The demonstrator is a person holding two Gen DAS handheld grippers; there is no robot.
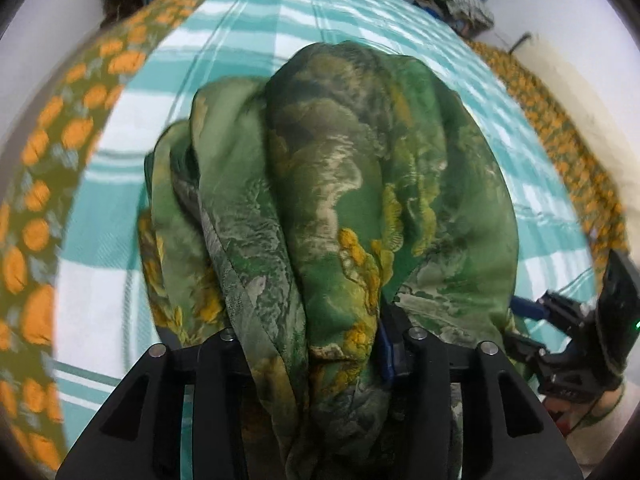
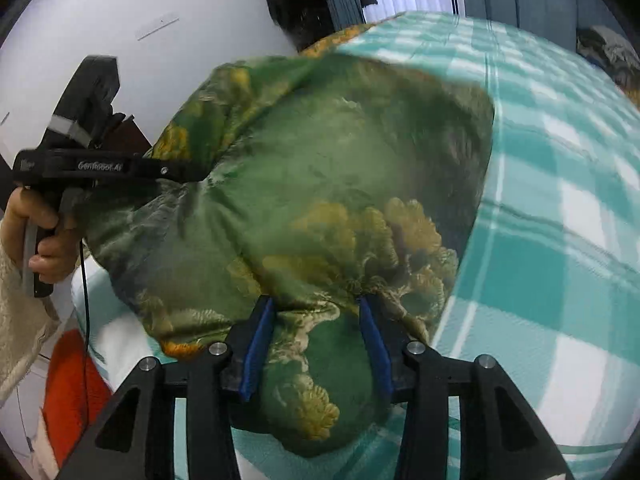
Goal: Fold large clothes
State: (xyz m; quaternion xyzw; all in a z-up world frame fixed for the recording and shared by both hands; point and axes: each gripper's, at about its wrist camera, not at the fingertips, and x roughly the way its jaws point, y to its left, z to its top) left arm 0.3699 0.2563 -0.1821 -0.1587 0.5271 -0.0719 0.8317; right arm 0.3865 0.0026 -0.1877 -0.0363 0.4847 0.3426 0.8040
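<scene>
A large green garment with yellow floral print (image 1: 344, 184) hangs bunched over the teal checked bedspread (image 1: 248, 36). My left gripper (image 1: 320, 344) is buried in its folds; only one blue pad (image 1: 385, 354) shows, with cloth bunched against it. In the right wrist view the garment (image 2: 320, 184) stretches from my right gripper (image 2: 316, 340) to the left gripper (image 2: 192, 172). The right blue pads (image 2: 256, 344) stand apart with a thick wad of cloth between them. The right gripper also shows in the left wrist view (image 1: 560, 344).
The bed has a green border with orange flowers (image 1: 44, 184) on both sides. A pile of clothes (image 1: 460, 4) lies at the far end near the wall. A red object (image 2: 72, 392) sits on the floor beside the bed.
</scene>
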